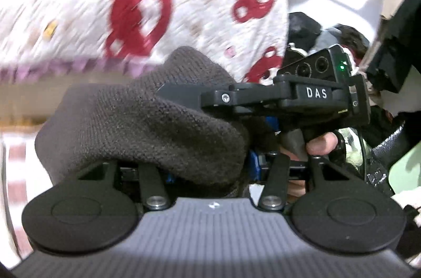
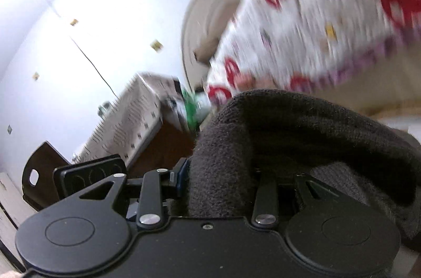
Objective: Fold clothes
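White wall point(image 2: 79, 1) behind; both grippers, left point(image 1: 184, 167) and right point(image 2: 223, 178), clench a dark knit garment point(image 1: 147, 125), apparently stretching it for folding.

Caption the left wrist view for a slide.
Dark knit garment bunched over the left gripper, right gripper alongside, red-patterned white fabric behind.

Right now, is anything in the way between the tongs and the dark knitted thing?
No. Both the left tongs and right tongs are already closed on the dark knit garment, so nothing sits between. The white, red-patterned cloth lies behind it.
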{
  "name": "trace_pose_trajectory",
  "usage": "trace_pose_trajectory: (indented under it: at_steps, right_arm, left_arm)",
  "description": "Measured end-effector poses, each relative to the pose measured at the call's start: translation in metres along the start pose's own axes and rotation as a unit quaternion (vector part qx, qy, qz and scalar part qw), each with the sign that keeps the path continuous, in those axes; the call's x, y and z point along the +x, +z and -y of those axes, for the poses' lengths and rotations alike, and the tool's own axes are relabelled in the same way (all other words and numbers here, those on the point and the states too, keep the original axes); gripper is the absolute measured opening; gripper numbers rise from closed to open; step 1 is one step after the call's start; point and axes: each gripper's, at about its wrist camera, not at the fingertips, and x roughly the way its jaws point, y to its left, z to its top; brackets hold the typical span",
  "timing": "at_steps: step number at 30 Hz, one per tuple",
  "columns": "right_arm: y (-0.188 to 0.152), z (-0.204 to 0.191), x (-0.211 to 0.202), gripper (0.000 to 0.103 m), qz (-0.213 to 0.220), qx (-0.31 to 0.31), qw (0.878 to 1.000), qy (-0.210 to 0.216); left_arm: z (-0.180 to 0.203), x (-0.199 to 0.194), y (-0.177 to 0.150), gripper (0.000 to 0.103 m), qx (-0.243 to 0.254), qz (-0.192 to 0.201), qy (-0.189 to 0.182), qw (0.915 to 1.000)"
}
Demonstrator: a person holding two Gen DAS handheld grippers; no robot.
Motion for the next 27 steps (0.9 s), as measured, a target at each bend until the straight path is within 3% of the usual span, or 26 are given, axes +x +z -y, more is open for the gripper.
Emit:
trace_pose_trajectory:
  at_steps: [3, 5, 6, 7, 8, 10, 14, 17, 21, 22, 24, 26, 27]
  right_arm:
    - [0.016, -0.015, -0.023, 0.043, 0.041, -0.075, 0.996, -0.027]
    - [0.02, 0.01, -0.033, 0.049, 0.067, -0.056, 0.994, -0.058]
    - [0.022, 0.024, -0.037, 0.057, 0.08, -0.041, 0.993, -0.075]
    - [0.018, 0.047, -0.04, 0.064, 0.091, -0.015, 0.988, -0.121]
    - [0.011, 0.073, -0.044, 0.077, 0.1, 0.015, 0.979, -0.179]
    - [-0.007, 0.128, -0.053, 0.079, 0.121, 0.071, 0.949, -0.281]
    - [-0.054, 0.226, -0.084, 0.072, 0.101, 0.209, 0.904, -0.36]
    - [-0.052, 0.261, -0.094, 0.072, 0.085, 0.267, 0.896, -0.343]
    - [-0.046, 0.276, -0.087, 0.073, 0.054, 0.266, 0.892, -0.361]
    - [-0.049, 0.28, -0.087, 0.073, 0.04, 0.27, 0.89, -0.365]
    - [-0.057, 0.29, -0.09, 0.074, 0.009, 0.284, 0.888, -0.361]
    - [-0.064, 0.295, -0.087, 0.074, -0.005, 0.296, 0.89, -0.346]
    - [-0.065, 0.295, -0.086, 0.075, -0.008, 0.299, 0.892, -0.339]
  left_arm:
    - [0.028, 0.009, 0.034, 0.048, 0.061, -0.019, 0.018, 0.9978]
    - [0.037, 0.023, 0.037, 0.052, 0.094, -0.031, 0.047, 0.994]
    - [0.038, 0.036, 0.033, 0.055, 0.11, -0.046, 0.078, 0.9898]
    - [0.036, 0.052, 0.026, 0.06, 0.123, -0.069, 0.111, 0.9838]
    - [0.031, 0.068, 0.015, 0.06, 0.138, -0.098, 0.144, 0.9749]
    - [0.016, 0.094, -0.011, 0.06, 0.144, -0.145, 0.184, 0.9616]
    - [-0.023, 0.137, -0.066, 0.059, 0.123, -0.218, 0.228, 0.9409]
    - [-0.051, 0.16, -0.099, 0.06, 0.084, -0.191, 0.21, 0.9552]
    - [-0.07, 0.183, -0.128, 0.06, 0.047, -0.117, 0.195, 0.9727]
    - [-0.075, 0.191, -0.134, 0.06, 0.029, -0.109, 0.192, 0.9749]
    - [-0.084, 0.21, -0.143, 0.06, -0.009, -0.137, 0.171, 0.9756]
    - [-0.079, 0.221, -0.15, 0.061, 0.028, -0.145, 0.163, 0.9755]
    - [-0.072, 0.226, -0.157, 0.062, 0.074, -0.142, 0.179, 0.9707]
